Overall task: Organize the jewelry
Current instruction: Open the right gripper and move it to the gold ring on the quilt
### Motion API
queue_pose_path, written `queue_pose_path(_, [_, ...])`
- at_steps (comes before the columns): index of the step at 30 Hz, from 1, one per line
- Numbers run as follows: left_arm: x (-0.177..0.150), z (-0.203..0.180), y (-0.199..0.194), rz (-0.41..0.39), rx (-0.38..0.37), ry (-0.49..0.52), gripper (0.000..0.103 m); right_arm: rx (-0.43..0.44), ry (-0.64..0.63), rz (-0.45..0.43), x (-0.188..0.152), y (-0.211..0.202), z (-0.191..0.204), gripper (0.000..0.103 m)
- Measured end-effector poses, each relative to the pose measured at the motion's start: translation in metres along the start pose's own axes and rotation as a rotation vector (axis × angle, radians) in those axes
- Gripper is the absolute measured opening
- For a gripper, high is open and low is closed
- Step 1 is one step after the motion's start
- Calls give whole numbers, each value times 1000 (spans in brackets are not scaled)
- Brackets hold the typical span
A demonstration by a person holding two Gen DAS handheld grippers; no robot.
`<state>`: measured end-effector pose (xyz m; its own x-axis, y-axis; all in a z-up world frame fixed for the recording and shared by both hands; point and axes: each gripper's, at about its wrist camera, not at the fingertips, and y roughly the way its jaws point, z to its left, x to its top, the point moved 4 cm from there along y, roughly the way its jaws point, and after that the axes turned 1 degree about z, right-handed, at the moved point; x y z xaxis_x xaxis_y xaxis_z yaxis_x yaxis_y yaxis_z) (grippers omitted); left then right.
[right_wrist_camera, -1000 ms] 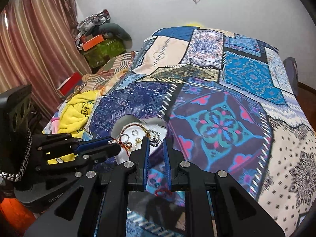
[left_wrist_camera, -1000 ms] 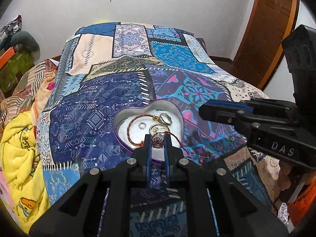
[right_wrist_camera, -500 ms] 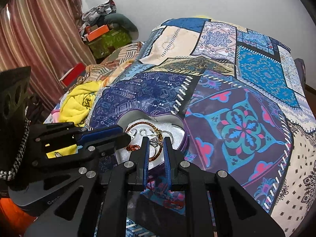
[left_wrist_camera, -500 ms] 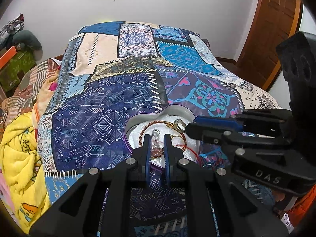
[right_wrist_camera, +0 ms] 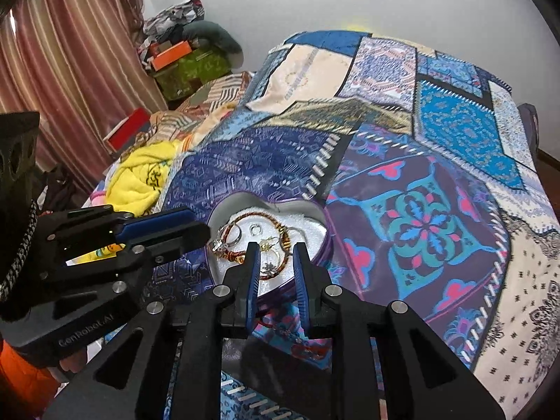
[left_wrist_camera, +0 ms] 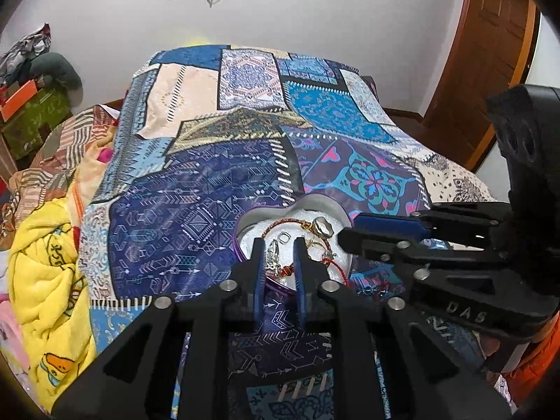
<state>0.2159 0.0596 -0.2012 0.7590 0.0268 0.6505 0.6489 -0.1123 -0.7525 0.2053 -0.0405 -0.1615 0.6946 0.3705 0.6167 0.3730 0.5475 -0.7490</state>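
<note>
Jewelry (left_wrist_camera: 308,241) in heart tin (left_wrist_camera: 245,222), left tool (left_wrist_camera: 279,245) parted over rim; right tool (right_wrist_camera: 276,250) parted, empty

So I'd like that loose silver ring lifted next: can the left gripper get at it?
Probably yes: the left gripper hangs open over the heart-shaped tin, the silver ring lies uncovered just ahead, though bangles crowd it.

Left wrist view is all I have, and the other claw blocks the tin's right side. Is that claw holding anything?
Observer: No, the right claw has its fingers apart, nothing pinched, tips above the tin's near edge.
Operator: What's in the hidden part?
Observer: A brown beaded bangle curves through it on the white lining.
Operator: Where's my tip?
Observer: The left claw ends at the tin's left rim, beside a silver charm.
</note>
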Motion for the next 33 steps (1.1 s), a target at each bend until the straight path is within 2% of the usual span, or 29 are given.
queue_pose_path(4, [4, -1, -14, -22, 8, -3, 25, -50, 7, -36, 1, -21, -9, 17])
queue_pose_path(7, [6, -5, -24, -36, 9, -8, 34, -115, 8, -63, -3, -39, -20, 18])
queue_pose_path(12, [0, -19, -35, -32, -3, 10, 35, -179, 47, -70, -17, -62, -44, 27])
queue_pose_path(18, [-16, -40, -30, 17, -32, 24, 36, -224, 109, -49, -44, -79, -71, 27])
queue_pose_path(26, [-45, -70, -7, 115, -77, 35, 36, -235, 180, 1, -80, -86, -95, 27])
queue_pose_path(33, [-51, -87, 19, 167, -102, 54, 36, -202, 177, 33, -90, -75, -93, 27])
